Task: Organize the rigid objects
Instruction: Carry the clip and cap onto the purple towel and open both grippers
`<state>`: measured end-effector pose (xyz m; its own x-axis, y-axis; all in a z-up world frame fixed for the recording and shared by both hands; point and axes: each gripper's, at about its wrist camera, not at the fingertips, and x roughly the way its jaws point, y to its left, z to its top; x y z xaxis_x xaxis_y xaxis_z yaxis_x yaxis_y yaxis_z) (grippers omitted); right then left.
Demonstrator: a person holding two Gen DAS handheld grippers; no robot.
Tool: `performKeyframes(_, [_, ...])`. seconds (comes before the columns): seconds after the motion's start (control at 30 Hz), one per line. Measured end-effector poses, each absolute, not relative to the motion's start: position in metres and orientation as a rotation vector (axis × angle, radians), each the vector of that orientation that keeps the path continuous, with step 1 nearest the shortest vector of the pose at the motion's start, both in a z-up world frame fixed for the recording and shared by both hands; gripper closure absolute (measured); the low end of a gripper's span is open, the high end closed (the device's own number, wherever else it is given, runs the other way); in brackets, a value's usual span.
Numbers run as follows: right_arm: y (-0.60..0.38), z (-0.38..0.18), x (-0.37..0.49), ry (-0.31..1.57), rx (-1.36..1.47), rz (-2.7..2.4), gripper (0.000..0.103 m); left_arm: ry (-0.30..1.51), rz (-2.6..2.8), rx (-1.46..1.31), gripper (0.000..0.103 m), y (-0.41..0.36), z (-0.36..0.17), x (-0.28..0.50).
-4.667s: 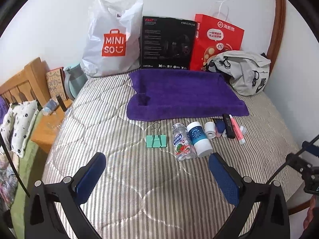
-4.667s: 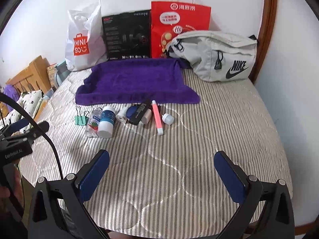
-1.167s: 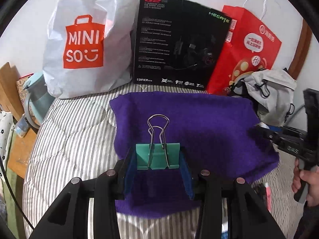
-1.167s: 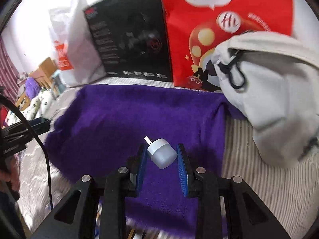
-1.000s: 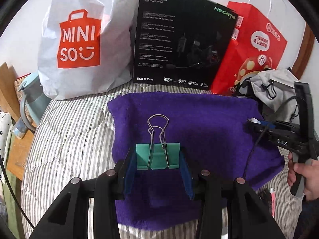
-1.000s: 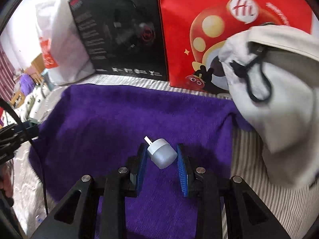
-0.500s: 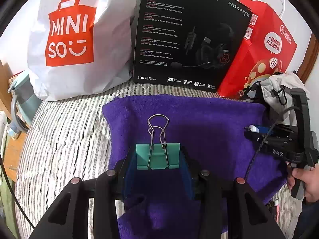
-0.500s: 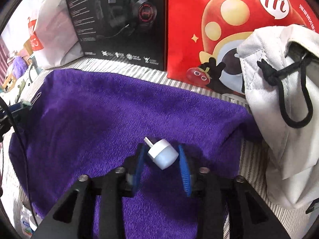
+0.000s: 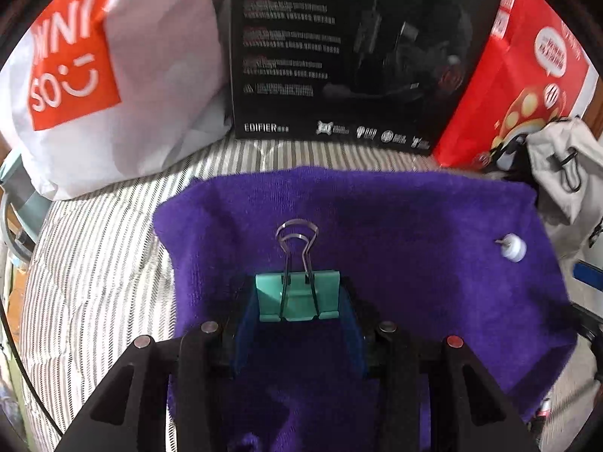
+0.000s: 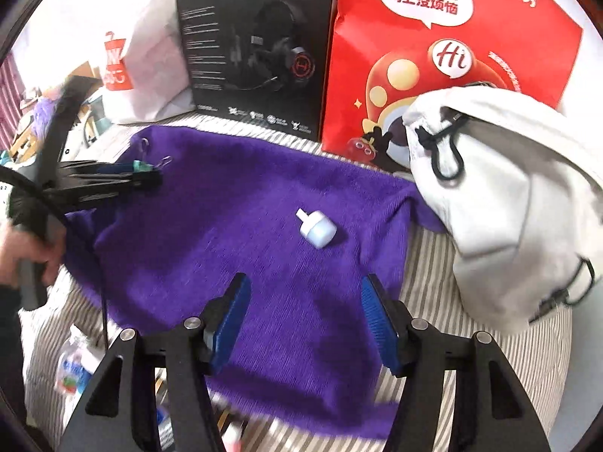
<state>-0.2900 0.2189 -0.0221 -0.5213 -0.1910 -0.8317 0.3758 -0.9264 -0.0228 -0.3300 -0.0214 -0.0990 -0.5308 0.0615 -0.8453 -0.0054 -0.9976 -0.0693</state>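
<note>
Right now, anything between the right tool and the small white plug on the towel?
Nothing: in the right wrist view, only bare purple towel lies between the open right tool and the white plug.

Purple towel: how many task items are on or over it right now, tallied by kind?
Binder clip, teal, clamped in the left gripper just above the purple towel: 1
Small white plug-like piece, lying loose on the towel, ahead of the open right gripper: 1
Total: 2
</note>
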Motion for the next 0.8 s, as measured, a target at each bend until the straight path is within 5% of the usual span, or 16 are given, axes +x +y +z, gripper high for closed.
performKeyframes(0.4, [0.232, -0.02, -0.25, 0.221, 1.346, -2.48, 0.041, 0.038, 2.721, -1.549, 0.061, -0.011, -0.101, -0.326])
performKeyframes(0.8, [0.263, -0.008, -0.204, 0.041, 1.35, -2.564, 0.035, 0.052, 2.707, -1.499, 0.039, 0.003, -0.089, -0.285])
